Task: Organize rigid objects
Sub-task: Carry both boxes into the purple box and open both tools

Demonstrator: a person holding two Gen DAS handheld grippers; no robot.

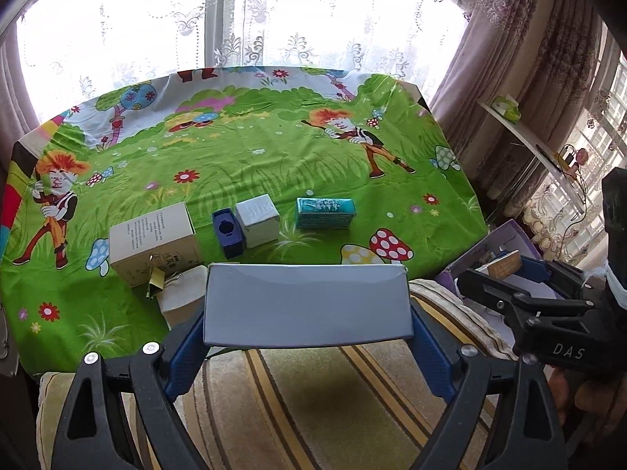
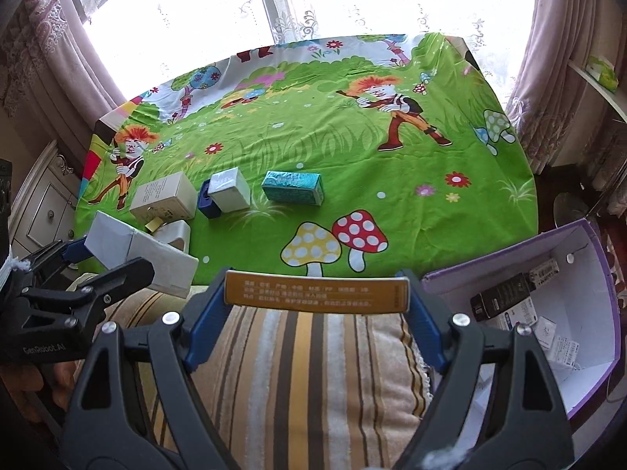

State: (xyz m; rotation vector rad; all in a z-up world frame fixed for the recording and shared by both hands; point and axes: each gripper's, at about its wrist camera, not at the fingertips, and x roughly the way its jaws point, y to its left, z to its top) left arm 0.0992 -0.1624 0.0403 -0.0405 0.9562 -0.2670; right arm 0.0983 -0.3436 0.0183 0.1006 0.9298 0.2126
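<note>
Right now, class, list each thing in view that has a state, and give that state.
Left gripper: shut on grey box, lifted.
Right gripper: shut on yellow box, lifted.
Purple bin: open, boxes inside.
Teal box: lying on tablecloth.
Blue case: standing on end.

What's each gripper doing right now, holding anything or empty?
Left gripper: closed on a pale grey-blue box, held off the table.
Right gripper: closed on a flat yellow-brown box with printed text.
</note>
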